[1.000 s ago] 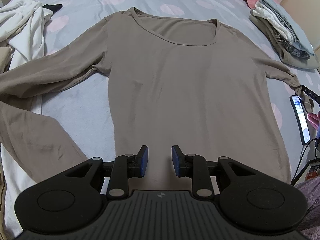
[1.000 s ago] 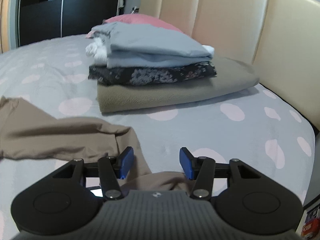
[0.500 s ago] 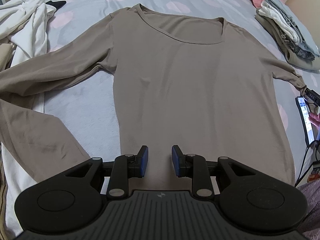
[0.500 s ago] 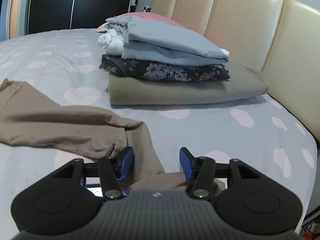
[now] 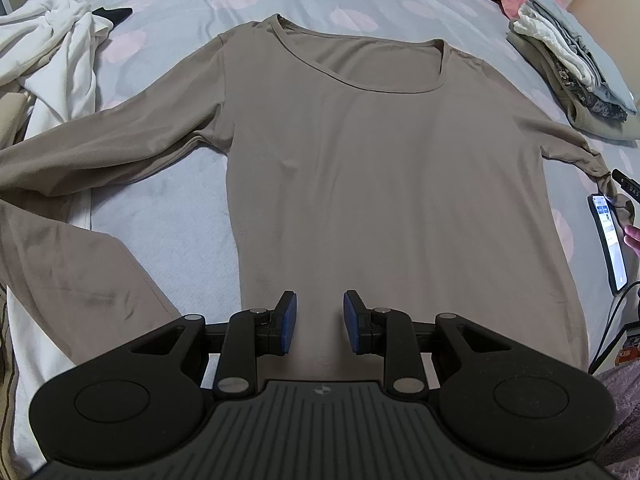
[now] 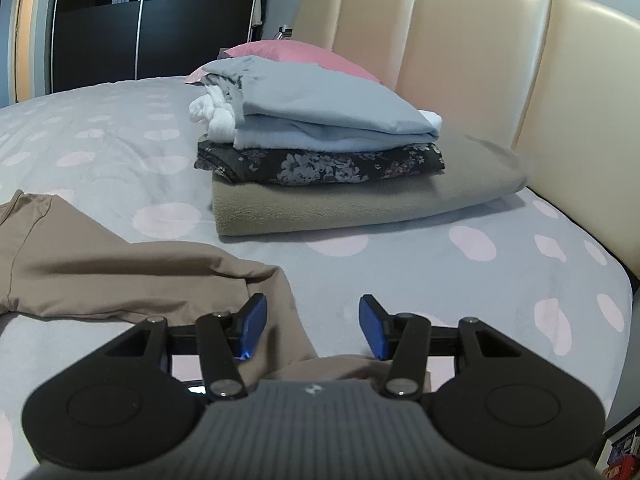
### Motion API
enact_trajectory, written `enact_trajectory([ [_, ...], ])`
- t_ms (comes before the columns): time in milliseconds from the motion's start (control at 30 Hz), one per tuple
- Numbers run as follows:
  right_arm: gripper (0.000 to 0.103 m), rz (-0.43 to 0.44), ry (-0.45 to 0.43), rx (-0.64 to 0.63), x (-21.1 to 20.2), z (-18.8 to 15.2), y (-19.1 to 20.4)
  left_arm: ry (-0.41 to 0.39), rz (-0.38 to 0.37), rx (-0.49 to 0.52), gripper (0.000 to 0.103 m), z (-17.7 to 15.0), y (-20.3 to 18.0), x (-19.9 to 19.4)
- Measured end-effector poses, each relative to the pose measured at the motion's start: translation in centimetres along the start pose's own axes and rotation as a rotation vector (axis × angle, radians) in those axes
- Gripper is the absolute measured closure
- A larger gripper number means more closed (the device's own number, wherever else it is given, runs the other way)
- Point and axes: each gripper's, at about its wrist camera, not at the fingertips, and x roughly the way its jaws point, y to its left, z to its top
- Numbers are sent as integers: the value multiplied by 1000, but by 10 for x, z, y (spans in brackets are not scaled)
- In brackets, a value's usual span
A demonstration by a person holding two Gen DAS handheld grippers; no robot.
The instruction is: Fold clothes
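- White clothes lie crumpled at the far left of the bed; not yet folded.
- Shirt lies flat, front up, on the bed. Neckline is far from the left tool, hem near it. Long axis runs straight away from that tool.
- Left sleeve stretches out to the left edge of the view, then doubles back toward the near side.
- Left tool: pads a narrow gap apart, empty, held above the shirt's hem middle, pointing steeply down.
- Right sleeve runs off to the right; its cuff end passes under the right tool.
- Right tool: pads moderately wide. Sleeve cloth lies between and beneath them, and neither pad presses on it. Not holding.
- Judgement: the coming move turns on the right sleeve, which must go left, across the body. The right hand is much nearer to it.
- Phone lies just beside the cuff; snag risk.
- Folded stack sits beyond the sleeve, near the headboard.
- Left view alone shows the whole shirt layout and the phone. Right view alone shows the cuff's position against the pads and the stack's layers.
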Motion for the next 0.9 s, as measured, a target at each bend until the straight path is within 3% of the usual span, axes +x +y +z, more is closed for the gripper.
enact_trajectory([
  [900,49,21,12,36,-9,-11,-16,-6,13,14,79,0,-2,-2],
])
